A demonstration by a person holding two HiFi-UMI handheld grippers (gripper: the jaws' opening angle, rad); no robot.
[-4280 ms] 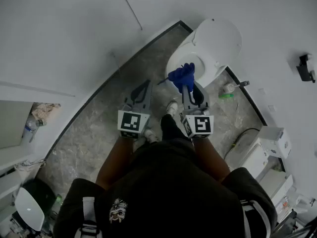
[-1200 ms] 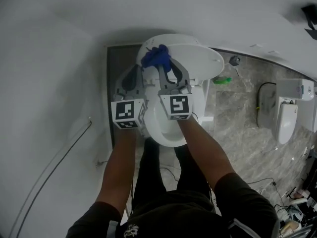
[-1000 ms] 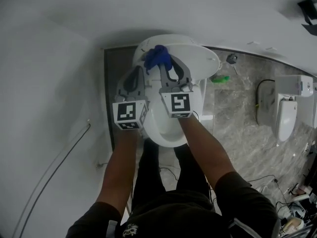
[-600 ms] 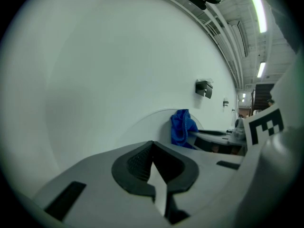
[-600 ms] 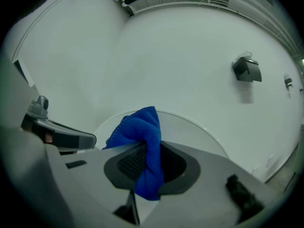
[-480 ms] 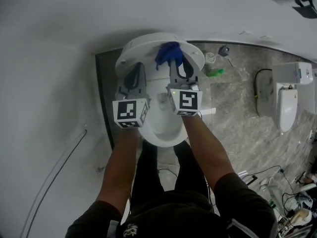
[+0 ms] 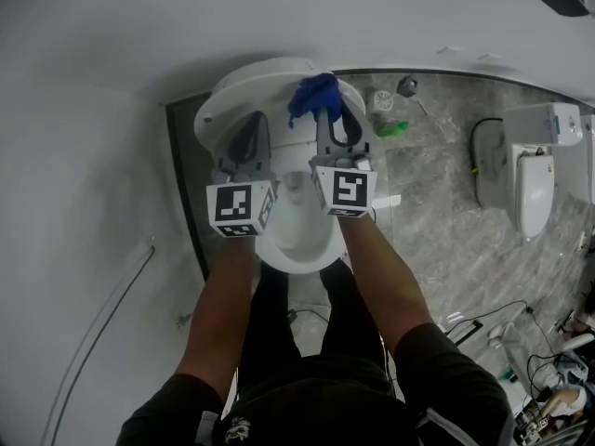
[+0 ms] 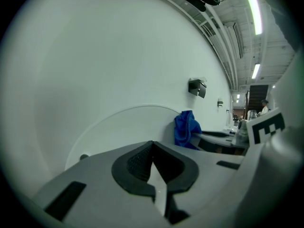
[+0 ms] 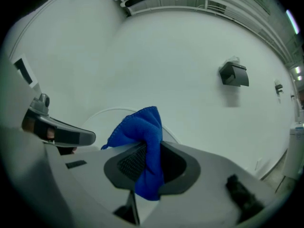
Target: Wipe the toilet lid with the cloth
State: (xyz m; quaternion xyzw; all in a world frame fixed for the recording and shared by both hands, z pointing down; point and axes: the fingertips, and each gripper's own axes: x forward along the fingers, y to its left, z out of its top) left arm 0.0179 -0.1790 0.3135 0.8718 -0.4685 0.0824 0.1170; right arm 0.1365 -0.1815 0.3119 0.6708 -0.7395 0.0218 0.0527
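The white toilet lid (image 7: pixel 232 96) stands raised against the wall, seen as a pale disc (image 8: pixel 118 132) in the left gripper view and behind the cloth (image 9: pixel 102 120) in the right gripper view. My right gripper (image 7: pixel 321 114) is shut on a bunched blue cloth (image 7: pixel 313 96) (image 9: pixel 142 151), which sits against the lid's right part. The cloth (image 8: pixel 186 128) also shows to the right in the left gripper view. My left gripper (image 7: pixel 246 130) (image 8: pixel 152 148) is shut and empty, held in front of the lid, left of the right gripper. Below them lies the open toilet bowl (image 7: pixel 296 221).
A dark skirting strip (image 7: pixel 181 184) runs along the white wall at left. At right the marbled floor holds a green item (image 7: pixel 392 129), a small fitting (image 7: pixel 406 86), a cable (image 7: pixel 479 147) and a second white fixture (image 7: pixel 535 184). A black wall fitting (image 9: pixel 233 74) hangs above.
Both grippers have slid rightward across the raised lid, the cloth moving from its upper left to its right part. The head view has shifted, so the toilet sits further left.
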